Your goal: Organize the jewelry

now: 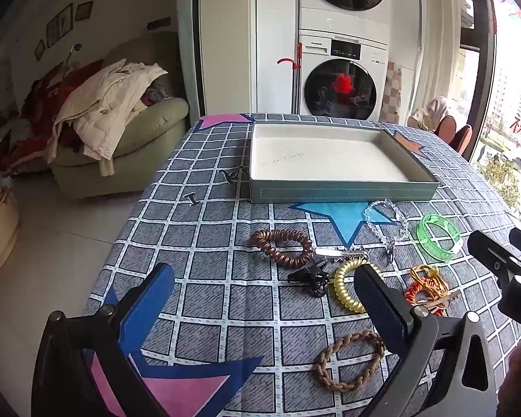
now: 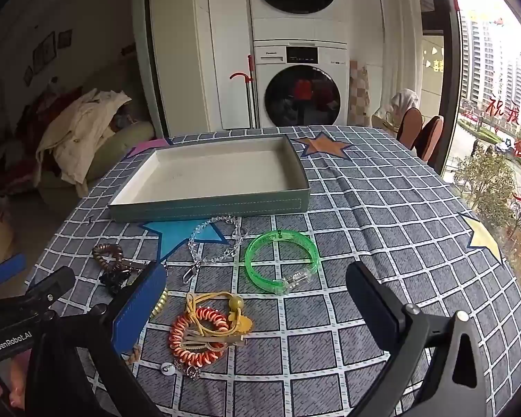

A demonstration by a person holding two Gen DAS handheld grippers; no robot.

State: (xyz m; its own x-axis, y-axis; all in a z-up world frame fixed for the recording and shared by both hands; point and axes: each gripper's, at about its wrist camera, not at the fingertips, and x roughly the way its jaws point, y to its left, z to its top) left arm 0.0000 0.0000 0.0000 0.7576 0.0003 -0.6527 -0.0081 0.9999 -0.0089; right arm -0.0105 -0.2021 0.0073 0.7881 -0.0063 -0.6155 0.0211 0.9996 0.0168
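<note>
A: From the left view, what do you see?

B: The left gripper (image 1: 264, 299) has its jaws wide apart and holds nothing. The tray (image 1: 344, 191) sits far on the table (image 1: 205, 180), with nothing in it. Near it lie a brown coil (image 1: 283, 245), a gold coil (image 1: 344, 290) and a braid (image 1: 350, 363).

A: And the right view?

B: The right gripper (image 2: 257, 307) is wide apart too, and bare. A green bangle (image 2: 281, 260) lies just ahead, and an orange coil (image 2: 196, 338) to its near left. A clear chain (image 2: 218, 239) is by the tray (image 2: 212, 205).

A: How will they feel?

B: Light, I think. The bangle looks stiff and slippery, so pinch its rim. The coils look soft and springy, so grab across the loop.
</note>
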